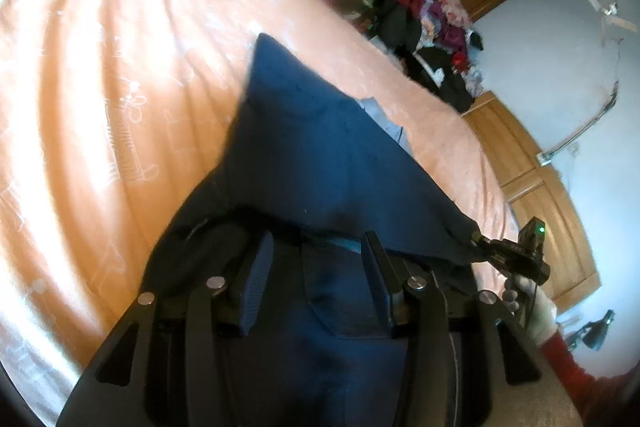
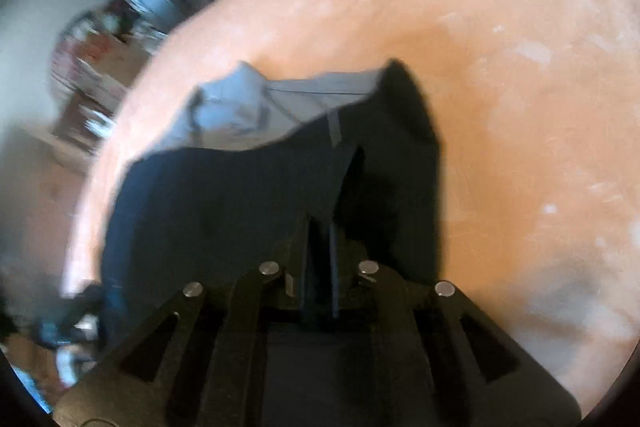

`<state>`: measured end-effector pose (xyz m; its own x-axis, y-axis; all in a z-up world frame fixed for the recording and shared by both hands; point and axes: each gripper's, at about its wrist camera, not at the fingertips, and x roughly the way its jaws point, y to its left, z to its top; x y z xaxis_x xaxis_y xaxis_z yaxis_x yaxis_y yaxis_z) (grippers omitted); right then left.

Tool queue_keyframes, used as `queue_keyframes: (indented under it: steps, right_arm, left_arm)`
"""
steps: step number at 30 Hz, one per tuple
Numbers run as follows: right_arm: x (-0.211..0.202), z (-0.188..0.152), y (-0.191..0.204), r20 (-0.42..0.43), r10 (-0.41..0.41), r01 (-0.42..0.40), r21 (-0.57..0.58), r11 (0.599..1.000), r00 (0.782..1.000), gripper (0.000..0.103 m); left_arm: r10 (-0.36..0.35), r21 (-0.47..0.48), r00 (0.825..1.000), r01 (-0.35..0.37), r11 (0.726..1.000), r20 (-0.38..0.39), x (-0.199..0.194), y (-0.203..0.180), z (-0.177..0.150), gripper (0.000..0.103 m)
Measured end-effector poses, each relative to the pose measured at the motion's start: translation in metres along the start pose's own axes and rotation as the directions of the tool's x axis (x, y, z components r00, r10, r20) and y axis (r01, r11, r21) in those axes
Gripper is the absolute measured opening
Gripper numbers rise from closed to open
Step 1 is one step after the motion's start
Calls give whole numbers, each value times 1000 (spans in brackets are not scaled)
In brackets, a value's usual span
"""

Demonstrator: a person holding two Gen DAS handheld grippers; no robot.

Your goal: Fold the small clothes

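A small navy garment (image 1: 320, 155) with a grey inner lining (image 2: 240, 107) hangs lifted over the peach bedsheet (image 1: 100, 87). My left gripper (image 1: 318, 267) is open, its two fingers wide apart, with the garment's near edge and a pocket lying between them. In the left wrist view my right gripper (image 1: 482, 241), held by a white-gloved hand (image 1: 536, 311), pinches the garment's right corner. In the right wrist view that gripper (image 2: 320, 227) is shut, with dark fabric (image 2: 224, 211) clamped between the fingers and draped forward.
The peach bedsheet (image 2: 520, 87) fills most of both views. A heap of mixed clothes (image 1: 432, 27) lies past the bed's far edge, beside wooden cabinets (image 1: 536, 179). Cluttered shelves (image 2: 100, 67) stand beyond the bed in the right wrist view, blurred.
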<state>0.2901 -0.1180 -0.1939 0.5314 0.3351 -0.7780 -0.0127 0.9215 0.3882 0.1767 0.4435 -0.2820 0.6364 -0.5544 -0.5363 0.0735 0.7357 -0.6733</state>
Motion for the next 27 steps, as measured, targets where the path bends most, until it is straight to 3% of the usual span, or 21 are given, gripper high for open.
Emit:
queue_keyframes:
  steps: [2,4,7,9,10,11,13,15,16,17,19,21,27]
  right_arm:
    - [-20,-1,10,67,-16,19,-39,999,998,13]
    - [-32,-2,25,105,19,-9,-89,996,994,18]
    - [-7,-7,49,22,93,-87,-176,981,995,23]
    - [25,-14,51,-79,128,-140,-178,974,989,28]
    - [43,-20,47,-153,132,-155,-151,976,979,31]
    - [54,-27,40,-198,138,-164,-124,979,971,25]
    - [38,-32,22,-167,178,-190,-58,980,970,23]
    - [2,-40,6,-125,183,-189,-35,981,975,32]
    - [-14,-46,-2,-116,165,-171,-42,984,979,44]
    - [-30,-53,-13,-114,146,-151,-39,988,983,48]
    - [-62,-77,-44,-124,113,-114,-2,993,986,48]
    - [-88,-111,-80,-144,79,-68,79,995,986,50]
    - [-135,-176,-98,-77,249,-222,256,941,965,49]
  left_arm:
    - [-6,81,999,3,997,43,-17,-23,0,47]
    - [-14,177,996,-3,984,92,-30,-49,8,49]
    - [74,274,991,-102,956,113,-14,-63,32,59]
    - [181,265,983,-183,947,34,19,-47,46,59]
    - [259,239,965,-242,940,-44,41,-29,49,56]
    - [284,199,948,-254,947,-142,60,-8,48,51]
    - [236,168,962,-213,963,-133,54,-2,52,52]
    - [265,214,949,-226,950,-171,43,-7,48,51]
    - [266,230,947,-221,948,-183,39,-8,43,51]
    - [260,253,946,-207,945,-196,29,-10,34,51]
    - [259,263,937,-196,945,-234,14,-8,20,52]
    - [241,246,942,-183,952,-232,-14,-1,4,53]
    - [155,142,963,-125,982,-222,-80,16,-41,53]
